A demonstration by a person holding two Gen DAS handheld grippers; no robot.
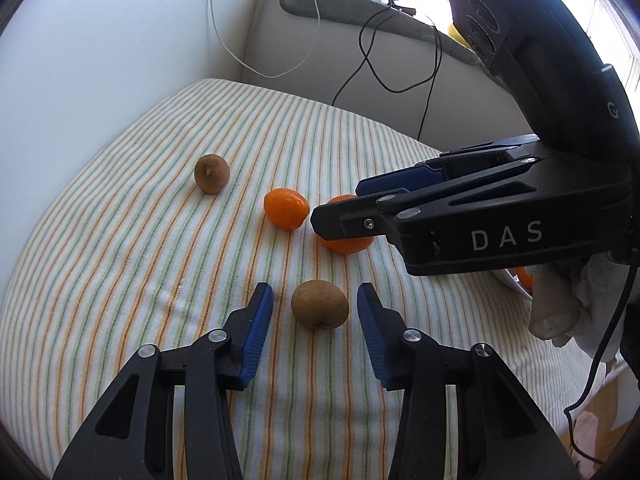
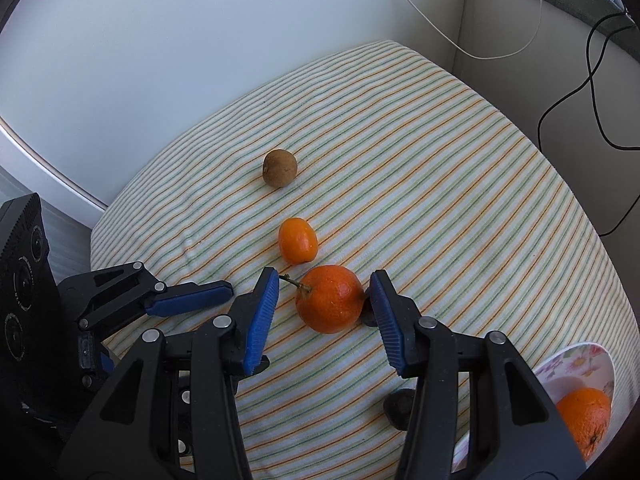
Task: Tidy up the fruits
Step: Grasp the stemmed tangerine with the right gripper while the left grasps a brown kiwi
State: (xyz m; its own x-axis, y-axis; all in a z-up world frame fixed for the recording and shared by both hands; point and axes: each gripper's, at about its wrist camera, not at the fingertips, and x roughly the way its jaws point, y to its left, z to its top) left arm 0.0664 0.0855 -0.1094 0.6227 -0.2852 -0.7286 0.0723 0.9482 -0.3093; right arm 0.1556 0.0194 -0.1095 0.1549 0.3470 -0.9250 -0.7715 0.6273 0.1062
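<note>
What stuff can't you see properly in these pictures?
- Round orange, left wrist view: the right hand-held gripper covers its top.
- Floral bowl, right wrist view: cut off by the picture's edge and a finger.
- Small dark lumps, right wrist view: half hidden behind the finger, so unidentifiable.

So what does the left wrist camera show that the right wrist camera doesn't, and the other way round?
Only the left wrist view shows the brown fruit lying between the open left gripper fingers. Only the right wrist view shows the floral bowl holding an orange, and the stem on the large orange between the open right gripper fingers. Both show the striped cloth, the far brown fruit, the small oval orange fruit and the large orange.
</note>
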